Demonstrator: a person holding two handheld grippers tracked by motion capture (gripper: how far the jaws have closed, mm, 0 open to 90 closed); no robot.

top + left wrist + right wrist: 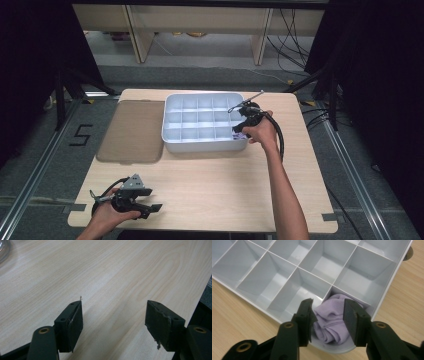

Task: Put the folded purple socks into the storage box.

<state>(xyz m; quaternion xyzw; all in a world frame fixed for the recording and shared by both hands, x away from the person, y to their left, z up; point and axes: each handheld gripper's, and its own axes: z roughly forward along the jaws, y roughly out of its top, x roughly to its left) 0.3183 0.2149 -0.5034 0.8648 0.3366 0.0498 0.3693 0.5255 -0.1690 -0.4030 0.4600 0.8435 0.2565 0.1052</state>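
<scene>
My right gripper point(239, 126) sits at about 3 o'clock from the table's centre, over the near right corner of the white divided tray point(172, 141). My right forearm runs in from 6 o'clock and slants up toward 12, wrist bent so the jaws tip down and left into the tray. In the right gripper view my right gripper point(329, 315) has its jaws partway apart, straddling the folded lilac cloth point(332, 322) without pressing on it — the cloth lies bunched in the corner compartment, against the tray's curved outer wall point(342, 350). The neighbouring compartments toward 10 and 12 o'clock in that view are bare grey.

My left gripper point(150, 207) rests low at about 7 o'clock on the wooden table point(210, 185), hand wrapped around its body from below, jaws pointing toward 3 o'clock, roughly level with the tabletop. In the left gripper view my left gripper point(113, 315) has its jaws spread wide with nothing between them — just the wood grain point(112, 272).

A brown flat mat point(132, 131) lies just left of the tray, at 9 o'clock from it.
</scene>
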